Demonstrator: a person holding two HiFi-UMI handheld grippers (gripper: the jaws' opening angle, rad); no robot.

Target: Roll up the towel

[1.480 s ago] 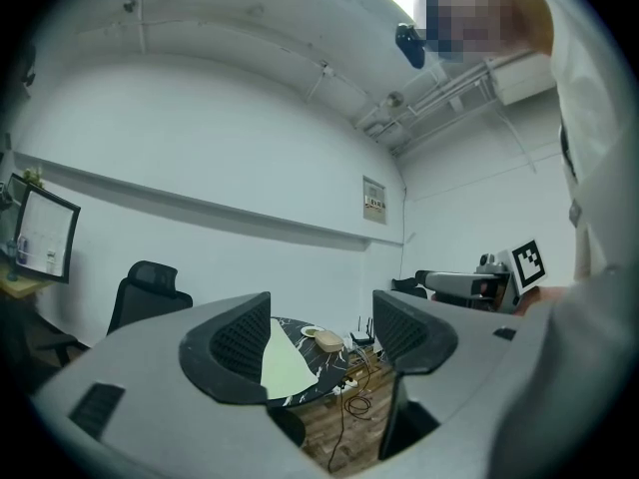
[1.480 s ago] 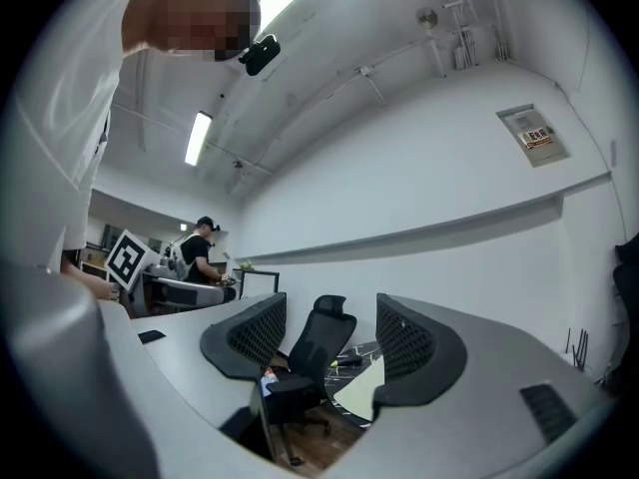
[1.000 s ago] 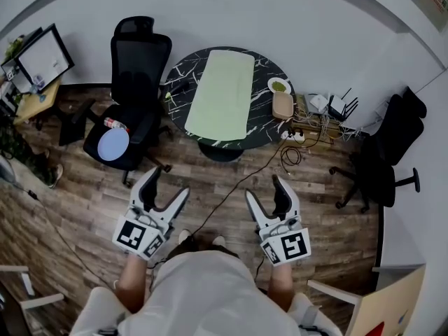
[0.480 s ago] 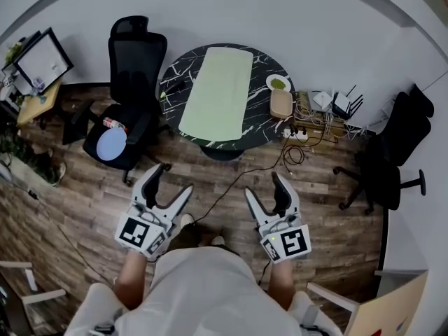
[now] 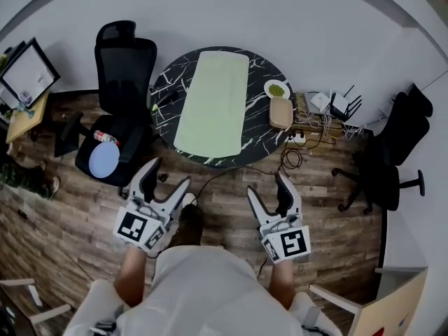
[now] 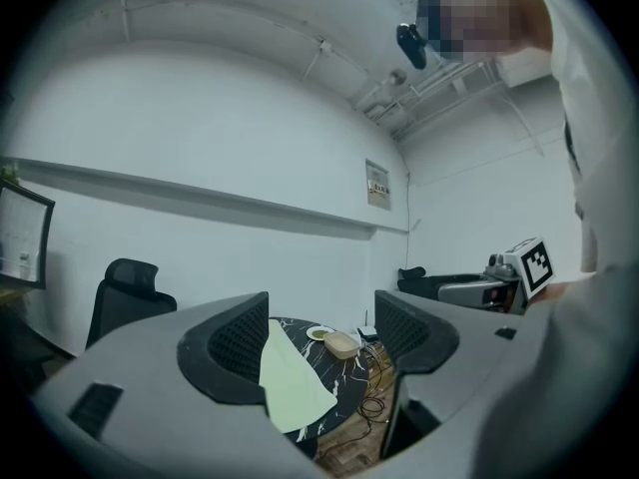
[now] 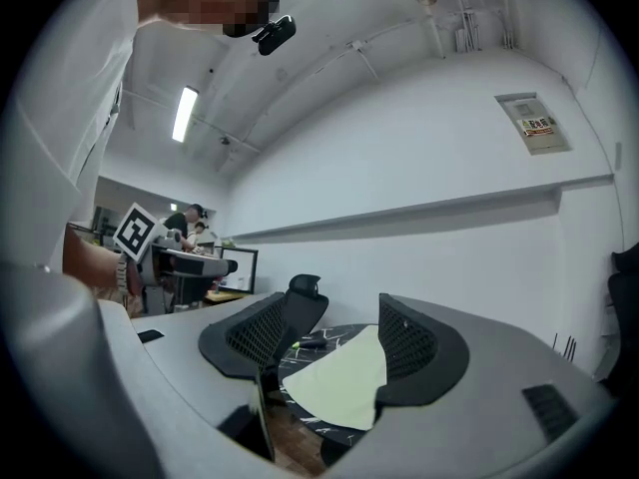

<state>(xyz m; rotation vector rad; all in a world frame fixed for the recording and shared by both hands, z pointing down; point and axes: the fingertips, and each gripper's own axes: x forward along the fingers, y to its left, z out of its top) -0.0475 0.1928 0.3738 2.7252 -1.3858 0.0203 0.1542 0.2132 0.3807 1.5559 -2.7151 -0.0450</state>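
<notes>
L gripper point(image 5: 170, 173) & R gripper point(image 5: 267, 185) – both held low in front of the person, over the wood-plank floor point(image 5: 77, 215), well short of the table. Jaws on each stand wide apart w/ nothing gripped; each gripper's own view shows only the far-off table and towel in the gap.

Round black marble-look table point(image 5: 262, 128) sits ahead, near the white wall. Towel point(image 5: 210, 103) – pale green, long rectangle – lies flat and fully unrolled across the tabletop, near end close to the table's front edge, far end close to the back edge.

Black office chair point(image 5: 126, 61) just L of the table, w/ a light-blue disc point(image 5: 103, 163) on its seat. 2nd black chair point(image 5: 388, 166) well off to the R. Monitor point(image 5: 26, 72) at far L.

On the table's R side, apart from the towel: tan box point(image 5: 281, 112), and behind it a small white dish point(image 5: 277, 88) w/ something green in it. Cable tangle point(image 5: 315, 121) on the floor beside the table.
</notes>
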